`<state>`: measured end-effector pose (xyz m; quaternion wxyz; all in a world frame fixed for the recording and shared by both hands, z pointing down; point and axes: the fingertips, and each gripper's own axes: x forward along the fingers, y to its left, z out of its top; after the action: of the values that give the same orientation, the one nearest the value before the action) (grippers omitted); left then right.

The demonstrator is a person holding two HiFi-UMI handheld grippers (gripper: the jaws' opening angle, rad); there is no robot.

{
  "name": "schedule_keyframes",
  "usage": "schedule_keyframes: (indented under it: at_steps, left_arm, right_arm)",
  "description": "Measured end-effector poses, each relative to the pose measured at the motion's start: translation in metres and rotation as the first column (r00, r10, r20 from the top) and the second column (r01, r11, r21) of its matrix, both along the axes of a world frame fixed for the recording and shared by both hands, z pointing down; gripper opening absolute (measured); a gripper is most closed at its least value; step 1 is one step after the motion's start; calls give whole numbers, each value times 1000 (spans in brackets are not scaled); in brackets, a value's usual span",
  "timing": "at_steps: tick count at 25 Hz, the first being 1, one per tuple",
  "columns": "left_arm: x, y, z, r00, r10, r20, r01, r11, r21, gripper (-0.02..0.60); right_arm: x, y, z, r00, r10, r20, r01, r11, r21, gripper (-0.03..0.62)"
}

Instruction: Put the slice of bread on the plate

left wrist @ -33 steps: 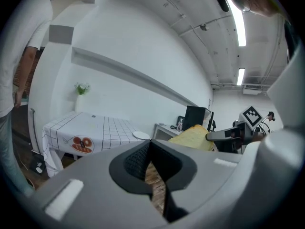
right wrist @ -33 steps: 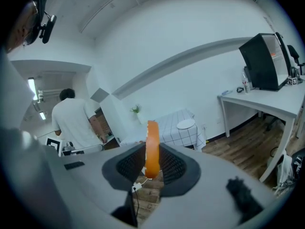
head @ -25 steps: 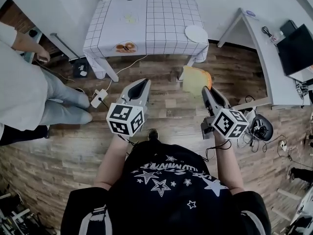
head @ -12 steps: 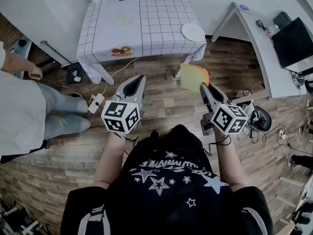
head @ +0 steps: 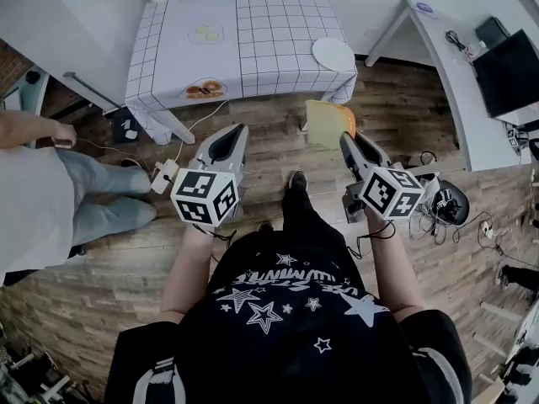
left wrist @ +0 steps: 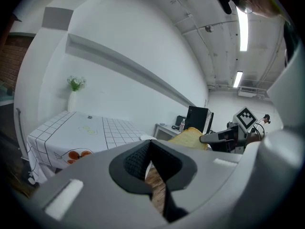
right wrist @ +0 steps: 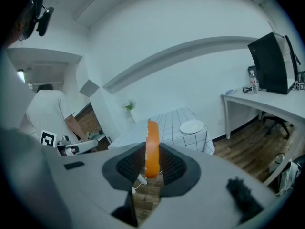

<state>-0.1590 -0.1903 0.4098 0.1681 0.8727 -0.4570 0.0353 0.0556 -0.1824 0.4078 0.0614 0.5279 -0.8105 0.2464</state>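
The slice of bread (head: 325,124) is in the right tool (head: 347,138), pinched on edge between the two pads, its pale face turned toward the left tool (head: 238,131) and its orange crust standing upright between the jaws. It hangs over the wooden floor (head: 269,154), short of the bench (head: 278,23) and well apart from the plate (head: 333,54). That plate lies near the right front corner of the bench's checked cloth and shows only its own white surface. The left tool is held out alongside the right one, with its jaws drawn narrow, tips together, and only a sliver of floor showing behind them. At the far end of the bench a white vase (left wrist: 72,100) holds a few green sprigs (left wrist: 75,83). Orange rounds (head: 206,88) sit near the cloth's left front corner; whether printed or real I can't tell. A second person (head: 50,183) stands off to the left, and a dark monitor (head: 508,72) stands on a side bench (head: 455,82) to the right.
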Motion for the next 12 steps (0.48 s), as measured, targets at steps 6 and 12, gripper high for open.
schedule_keyframes:
  at_steps: [6, 12]
  left_arm:
    - [3, -38, 6, 999, -29, 20, 30, 999, -14, 9]
    - [27, -90, 9, 999, -27, 36, 28, 999, -31, 9]
  right_arm:
    - [4, -50, 8, 999, -39, -3, 39, 999, -9, 92]
    - [31, -108, 7, 999, -41, -2, 41, 999, -8, 92]
